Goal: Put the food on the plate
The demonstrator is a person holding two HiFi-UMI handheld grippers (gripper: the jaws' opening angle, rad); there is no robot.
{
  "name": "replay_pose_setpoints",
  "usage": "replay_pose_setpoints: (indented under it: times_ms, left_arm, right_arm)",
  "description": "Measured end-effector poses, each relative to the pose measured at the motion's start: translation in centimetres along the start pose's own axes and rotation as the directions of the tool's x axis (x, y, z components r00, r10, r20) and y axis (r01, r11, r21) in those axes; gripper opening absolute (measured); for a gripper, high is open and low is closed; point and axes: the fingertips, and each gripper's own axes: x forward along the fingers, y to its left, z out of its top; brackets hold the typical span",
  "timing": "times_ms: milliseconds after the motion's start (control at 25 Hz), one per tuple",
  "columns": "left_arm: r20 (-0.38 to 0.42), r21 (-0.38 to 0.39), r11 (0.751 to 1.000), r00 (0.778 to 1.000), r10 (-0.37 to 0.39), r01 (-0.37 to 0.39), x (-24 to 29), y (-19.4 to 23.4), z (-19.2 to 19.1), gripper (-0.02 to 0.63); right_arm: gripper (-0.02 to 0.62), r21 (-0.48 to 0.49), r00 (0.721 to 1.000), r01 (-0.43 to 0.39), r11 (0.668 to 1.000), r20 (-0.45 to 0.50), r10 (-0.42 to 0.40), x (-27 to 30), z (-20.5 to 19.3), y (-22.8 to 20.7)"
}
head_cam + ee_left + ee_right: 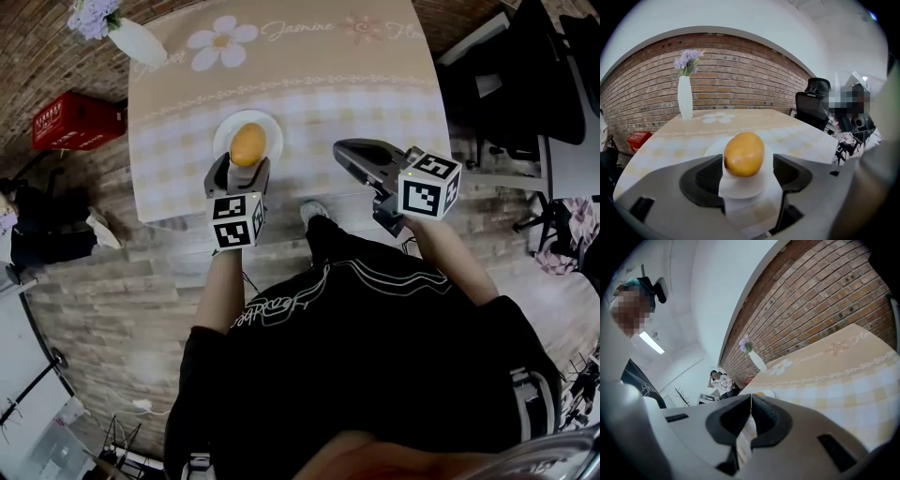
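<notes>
A yellow-orange oval food item [247, 143] [744, 154] lies on a small white plate [222, 131] [740, 190] near the table's front edge. My left gripper [241, 162] [748, 162] reaches over that edge with its jaws on either side of the food. They stand wide apart, and a gap shows on the right side. My right gripper [339, 148] [751, 399] hovers over the table to the right of the plate. Its jaw tips meet and nothing is between them. The plate [765, 393] peeks out just behind them.
The table [375, 103] carries a beige checked cloth with a daisy print. A white vase of purple flowers [131, 37] [685, 97] stands at its far left corner. A red crate [70, 120] sits on the floor at left, black office chairs [525, 84] at right.
</notes>
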Motion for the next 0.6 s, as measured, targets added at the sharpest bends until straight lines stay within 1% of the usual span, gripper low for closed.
replay_pose_setpoints:
  times_ms: [120,240,320,400,480,600]
  left_arm:
    - [0.027,0.007,1.000,1.000,0.008,-0.008,-1.3,-0.4,0.8,0.314]
    - [0.050,-0.004,0.999,0.998,0.032,-0.032,-3.4,-0.6,1.5,0.314]
    - [0.073,-0.025,0.999,0.996,0.044,-0.042,-5.3,-0.9,2.2,0.314]
    - [0.103,-0.061,0.997,0.994,0.042,-0.036,-7.6,-1.5,3.1,0.313]
    - [0.147,-0.103,0.995,0.989,0.018,-0.003,-10.2,-2.3,4.2,0.313]
    - [0.231,-0.152,0.984,0.972,-0.053,0.089,-14.2,-4.3,5.8,0.301]
  right_arm:
    - [-0.003,-0.023,1.000,-0.006,1.000,0.019,0.006,-0.7,0.3,1.2]
    - [-0.003,-0.092,0.999,-0.022,0.996,0.030,0.025,-1.4,0.6,3.0]
    - [-0.003,-0.154,0.998,-0.036,0.987,0.036,0.042,-1.9,0.9,4.5]
    - [-0.003,-0.201,0.997,-0.052,0.978,0.042,0.062,-2.5,1.2,6.2]
    - [-0.003,-0.225,0.994,-0.076,0.971,0.057,0.091,-3.2,1.5,7.9]
    - [-0.003,-0.245,0.986,-0.123,0.962,0.075,0.146,-4.2,1.3,10.5]
